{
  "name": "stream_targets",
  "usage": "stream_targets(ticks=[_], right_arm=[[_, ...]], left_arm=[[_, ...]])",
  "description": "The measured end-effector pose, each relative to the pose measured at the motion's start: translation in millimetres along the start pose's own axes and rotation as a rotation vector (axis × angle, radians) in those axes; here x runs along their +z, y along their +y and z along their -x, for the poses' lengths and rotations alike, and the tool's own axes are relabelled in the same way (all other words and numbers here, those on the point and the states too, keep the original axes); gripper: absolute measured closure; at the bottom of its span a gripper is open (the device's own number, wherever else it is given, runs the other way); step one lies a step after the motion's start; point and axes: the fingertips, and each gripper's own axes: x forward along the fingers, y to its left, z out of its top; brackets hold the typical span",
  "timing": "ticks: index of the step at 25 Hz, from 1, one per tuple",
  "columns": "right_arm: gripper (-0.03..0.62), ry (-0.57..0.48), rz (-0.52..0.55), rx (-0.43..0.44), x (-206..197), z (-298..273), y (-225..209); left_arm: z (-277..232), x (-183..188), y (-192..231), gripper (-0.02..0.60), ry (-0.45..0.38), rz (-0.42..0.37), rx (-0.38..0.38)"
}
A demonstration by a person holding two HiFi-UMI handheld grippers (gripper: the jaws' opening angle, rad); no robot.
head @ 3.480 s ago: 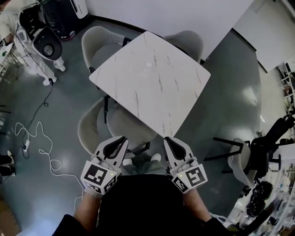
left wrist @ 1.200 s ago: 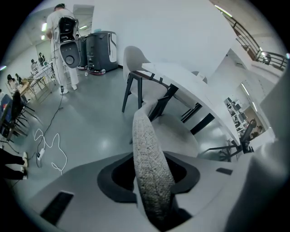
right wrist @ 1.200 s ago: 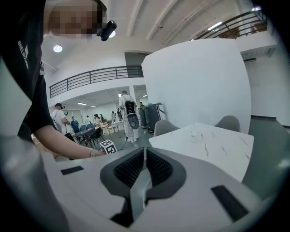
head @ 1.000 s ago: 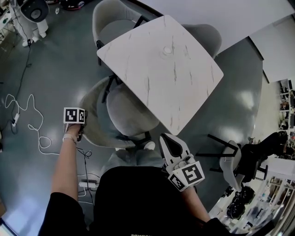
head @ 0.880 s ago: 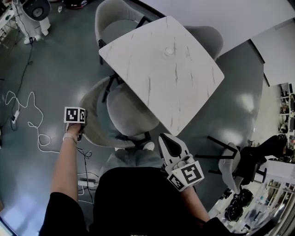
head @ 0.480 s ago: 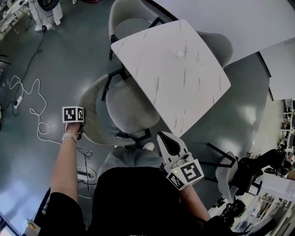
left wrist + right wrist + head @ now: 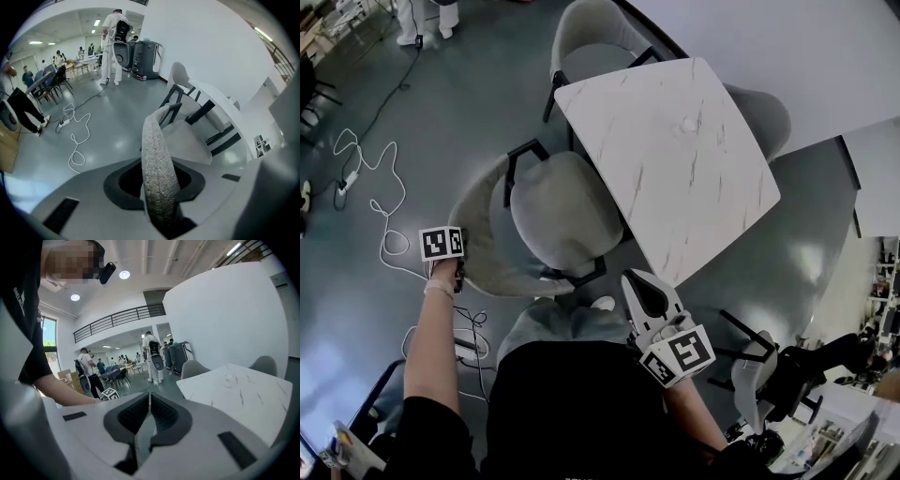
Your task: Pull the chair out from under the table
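Clamping chair back (image 7: 158, 176) between left jaws

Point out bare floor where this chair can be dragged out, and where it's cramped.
Free: grey floor between the chair and the white cable. Crowded: the table over its right side, a power strip near your feet.

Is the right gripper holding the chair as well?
No, the right gripper is empty, its jaws together; only the left gripper clamps the chair by its backrest.

Black short-sleeved top (image 7: 572, 403), white right gripper (image 7: 630, 277), black ribbed fingers (image 7: 161, 411), black-and-white marker cubes (image 7: 442, 243)
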Motion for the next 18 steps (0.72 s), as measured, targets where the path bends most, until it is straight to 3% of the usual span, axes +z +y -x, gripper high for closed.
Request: stream_targets(ticks=[4,18], right_arm=[[0.579,0.008,0.010,0.038,1.3,-7.1,7.6],[0.579,0.031,0.038,0.154,-4.6,-13.9,30.5]], left_arm=[[11.7,-18.4,21.7,0.476,-0.025,0.113,0.016],[57.5,-82.0,89.9,0.480,-0.082,0.322,0.129]])
